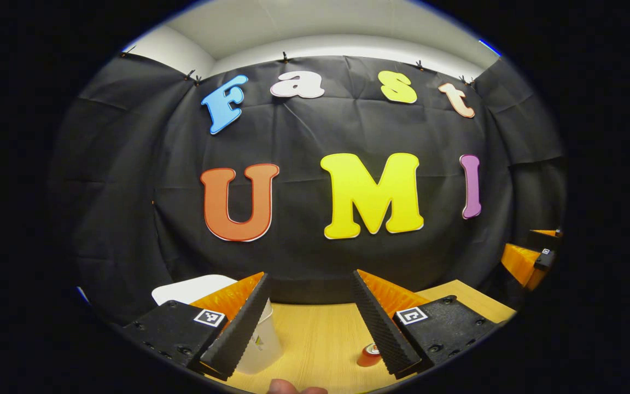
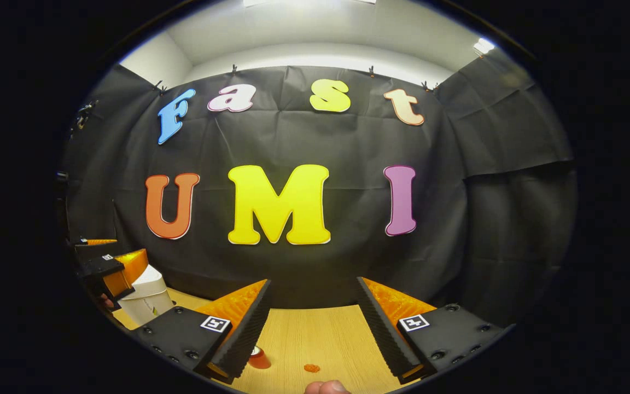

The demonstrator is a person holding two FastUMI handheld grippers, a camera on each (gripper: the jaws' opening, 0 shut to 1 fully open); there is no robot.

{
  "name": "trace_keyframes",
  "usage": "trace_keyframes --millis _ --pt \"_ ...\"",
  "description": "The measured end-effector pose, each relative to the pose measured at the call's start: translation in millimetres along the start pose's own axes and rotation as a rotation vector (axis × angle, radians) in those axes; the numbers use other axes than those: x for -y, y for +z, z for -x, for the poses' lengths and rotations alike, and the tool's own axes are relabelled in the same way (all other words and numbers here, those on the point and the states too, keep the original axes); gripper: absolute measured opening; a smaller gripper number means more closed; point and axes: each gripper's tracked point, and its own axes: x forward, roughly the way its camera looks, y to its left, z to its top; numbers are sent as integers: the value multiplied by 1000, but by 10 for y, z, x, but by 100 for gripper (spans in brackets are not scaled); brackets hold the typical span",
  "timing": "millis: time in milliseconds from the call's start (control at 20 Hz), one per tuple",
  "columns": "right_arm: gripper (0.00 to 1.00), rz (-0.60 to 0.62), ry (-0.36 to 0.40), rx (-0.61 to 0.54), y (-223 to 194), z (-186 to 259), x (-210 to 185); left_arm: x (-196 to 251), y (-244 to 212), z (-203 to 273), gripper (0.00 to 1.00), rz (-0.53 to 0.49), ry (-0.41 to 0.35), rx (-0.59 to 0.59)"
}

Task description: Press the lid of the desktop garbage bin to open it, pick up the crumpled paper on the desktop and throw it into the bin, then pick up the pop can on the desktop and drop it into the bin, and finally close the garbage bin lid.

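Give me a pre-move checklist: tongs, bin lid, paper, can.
1. Left tongs open and empty: ok.
2. Right tongs open and empty: ok.
3. Garbage bin close to the left tongs, low beside their left finger: ok.
4. Bin lid opened: cannot tell; it looks down in the right gripper view.
5. Pop can on the table, apart from the bin, nothing gripping it: ok.
6. Crumpled paper located: cannot tell; a small orange scrap lies on the table near the can, too small to identify.
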Motion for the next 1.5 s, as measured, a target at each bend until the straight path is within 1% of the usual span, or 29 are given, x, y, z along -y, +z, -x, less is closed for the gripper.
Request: trace_keyframes --millis 250,300,350,500,550,600,700,750,800,850,1050,1100,1300,1400,1500 --pt "96 6 5 1 18 -24 76 -360 113 -193 97 11 99 15" --pt "96 6 11 3 28 -32 78 -434 91 -234 91 14 118 9" --pt "96 0 26 4 39 -35 64 -521 65 -260 96 17 139 -4" --pt "96 -5 40 8 61 -43 76 -782 -19 -338 90 27 212 -39" --pt "96 -2 44 8 62 -45 72 -855 -45 -374 83 27 236 -50" --pt "96 4 46 7 53 -51 64 -936 -76 -401 87 20 259 -63" --pt "96 12 46 1 38 -67 87 -1076 -180 -450 84 0 304 -96" --pt "96 13 43 -3 36 -69 101 -1142 -230 -481 88 -5 319 -112" --pt "96 12 39 -8 22 -96 114 -1223 -252 -512 80 -9 335 -125" --pt "96 11 35 -14 7 -114 129 -1264 -304 -550 78 -8 342 -139" --pt "96 21 24 -20 -7 -174 179 -1374 -538 -608 59 21 383 -199" --pt "95 25 23 -20 -6 -181 183 -1380 -603 -616 47 29 392 -215" --pt "96 38 22 -28 -32 -215 183 -1435 -827 -610 31 57 423 -270" --pt "96 48 22 -34 -56 -231 180 -1440 -916 -624 24 66 439 -296" --pt "95 55 23 -44 -82 -245 188 -1458 -1004 -635 19 76 456 -315"
